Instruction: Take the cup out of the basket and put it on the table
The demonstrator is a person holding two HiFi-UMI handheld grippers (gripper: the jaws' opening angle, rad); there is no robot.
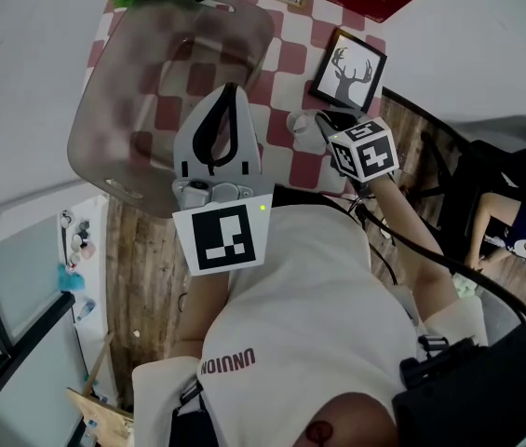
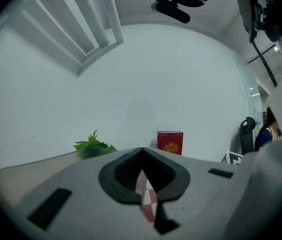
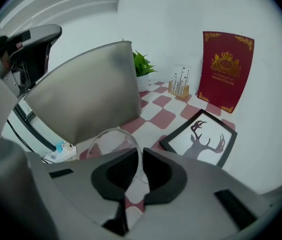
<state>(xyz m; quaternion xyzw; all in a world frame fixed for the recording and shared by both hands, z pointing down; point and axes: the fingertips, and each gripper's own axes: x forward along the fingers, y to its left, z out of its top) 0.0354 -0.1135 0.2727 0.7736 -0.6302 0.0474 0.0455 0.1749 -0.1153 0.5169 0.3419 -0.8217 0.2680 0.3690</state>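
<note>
Transparency is the first thing to note about the cup [image 3: 112,143]: its walls are thin and clear, either glass or hard plastic, and I cannot tell which. I judge it light, stiff and slick, and breakable if it is glass. The right hand-held gripper [image 3: 141,156] is clamped on its wall at the rim, one jaw inside and one outside. That looks like the only sensible hold for jaws this narrow. A pinch there can let the cup swing or slip, so it wants a gentle, upright set-down. The cup is already out of the basket [image 3: 83,96], just beside it over the checked cloth [image 3: 163,118] on the bench [image 1: 140,250], near the deer picture [image 3: 200,139]. Whether its base touches the cloth I cannot tell. The left hand-held gripper [image 2: 141,156] has its jaws together on nothing and points toward the wall, away from the work.
</note>
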